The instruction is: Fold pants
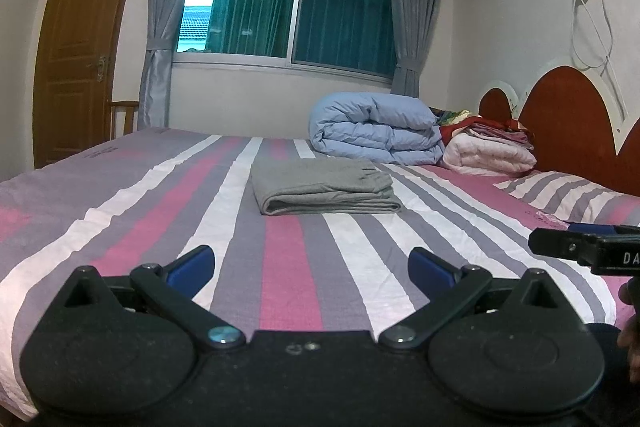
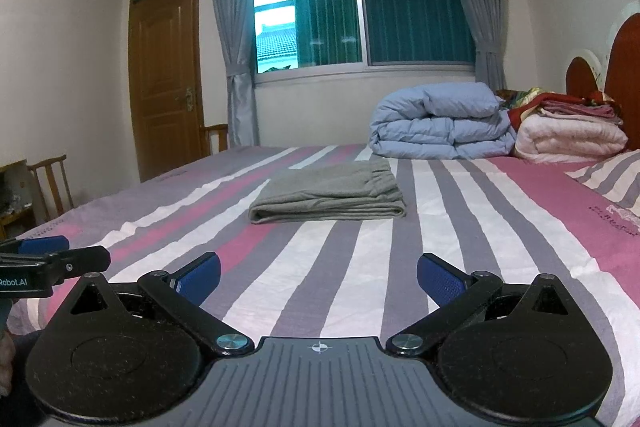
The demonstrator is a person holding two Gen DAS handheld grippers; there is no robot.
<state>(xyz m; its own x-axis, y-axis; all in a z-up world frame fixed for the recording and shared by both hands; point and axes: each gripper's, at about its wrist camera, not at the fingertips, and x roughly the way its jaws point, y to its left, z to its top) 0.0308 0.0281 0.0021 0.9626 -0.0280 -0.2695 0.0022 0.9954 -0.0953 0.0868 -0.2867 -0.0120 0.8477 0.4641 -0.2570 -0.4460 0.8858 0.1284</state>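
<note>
The folded grey pants [image 1: 326, 187] lie mid-bed on the striped sheet [image 1: 280, 287], long axis left to right, well ahead of both grippers. The left gripper [image 1: 311, 265] and right gripper [image 2: 318, 273] hover released, empty, about equally near.

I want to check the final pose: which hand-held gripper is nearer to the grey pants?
Neither clearly. The left hand-held gripper and the right one are both open, well short of the folded pants, side by side.
</note>
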